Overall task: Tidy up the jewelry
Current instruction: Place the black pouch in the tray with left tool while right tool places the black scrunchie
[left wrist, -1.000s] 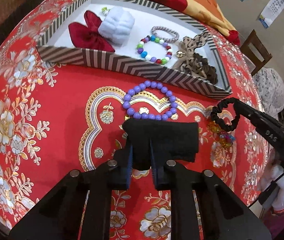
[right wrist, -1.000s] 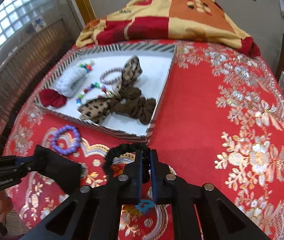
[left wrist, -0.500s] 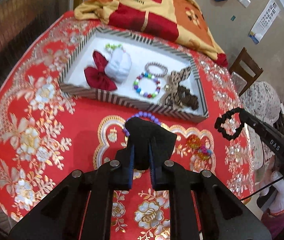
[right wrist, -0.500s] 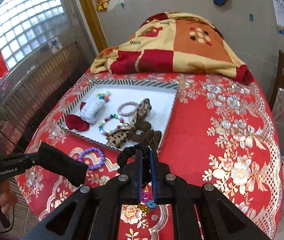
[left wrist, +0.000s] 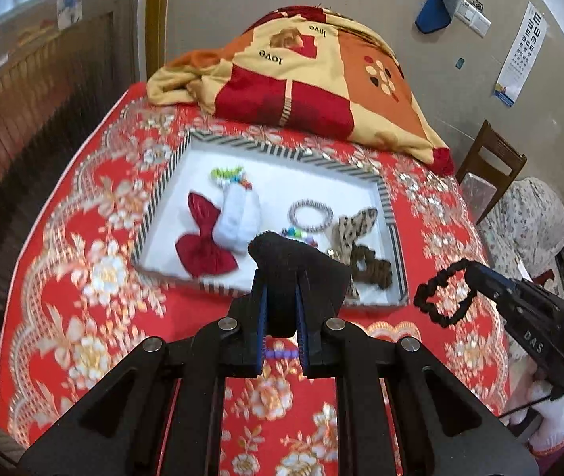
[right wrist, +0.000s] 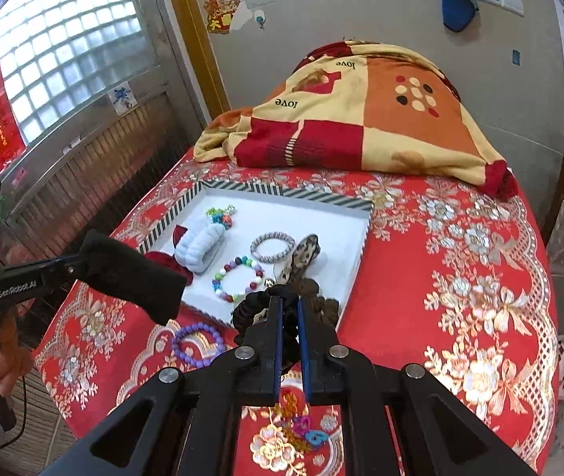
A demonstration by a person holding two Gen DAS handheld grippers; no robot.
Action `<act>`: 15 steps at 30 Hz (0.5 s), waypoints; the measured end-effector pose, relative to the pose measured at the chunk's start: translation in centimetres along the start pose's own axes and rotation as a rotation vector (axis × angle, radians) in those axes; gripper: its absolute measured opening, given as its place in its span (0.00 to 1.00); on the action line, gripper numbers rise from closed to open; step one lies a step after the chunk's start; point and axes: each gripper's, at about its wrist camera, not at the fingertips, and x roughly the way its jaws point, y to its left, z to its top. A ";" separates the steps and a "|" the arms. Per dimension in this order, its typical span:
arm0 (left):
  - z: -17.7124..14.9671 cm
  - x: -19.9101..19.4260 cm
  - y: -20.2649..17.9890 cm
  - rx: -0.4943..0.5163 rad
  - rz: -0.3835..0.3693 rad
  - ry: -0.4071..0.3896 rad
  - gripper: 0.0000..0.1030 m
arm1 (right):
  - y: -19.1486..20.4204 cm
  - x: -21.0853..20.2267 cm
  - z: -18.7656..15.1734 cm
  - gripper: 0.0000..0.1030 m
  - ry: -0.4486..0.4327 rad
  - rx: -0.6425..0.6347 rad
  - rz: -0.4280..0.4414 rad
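My left gripper (left wrist: 281,309) is shut on a black fabric band (left wrist: 302,265), held high above the table; it also shows in the right wrist view (right wrist: 131,273). My right gripper (right wrist: 289,309) is shut on a black scrunchie (right wrist: 258,305), seen as a loop (left wrist: 446,297) in the left wrist view. The striped tray (left wrist: 389,206) holds a red bow (left wrist: 200,238), a white scrunchie (left wrist: 240,218), a silver bracelet (left wrist: 311,216), a multicolour bead bracelet (right wrist: 238,277) and brown leopard scrunchies (left wrist: 365,250). A purple bead bracelet (right wrist: 196,341) lies on the cloth in front of the tray.
A red floral tablecloth (right wrist: 460,277) covers the round table. A folded patchwork blanket (right wrist: 361,119) lies behind the tray. Small colourful clips (right wrist: 302,430) lie near the front edge. A wooden chair (left wrist: 492,166) stands at right.
Both grippers have risen well above the table with their items still held. The tray and table now look farther away and lower in view.
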 end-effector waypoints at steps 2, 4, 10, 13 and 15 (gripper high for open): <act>0.9 0.5 -0.1 0.006 0.002 -0.001 0.11 | 0.1 0.5 0.7 0.07 0.001 -0.003 -0.002; 1.8 1.1 -0.2 0.014 0.008 -0.003 0.11 | 0.1 1.0 1.3 0.07 0.001 -0.005 -0.004; 4.8 3.6 -0.3 0.029 0.013 0.009 0.11 | 0.2 2.9 3.5 0.07 0.004 0.000 -0.003; 6.4 5.1 -0.2 0.032 0.011 0.018 0.11 | 0.2 4.0 4.8 0.07 0.006 0.003 -0.008; 7.4 6.1 0.0 0.026 0.010 0.025 0.11 | -0.1 4.9 5.9 0.07 0.008 0.012 -0.010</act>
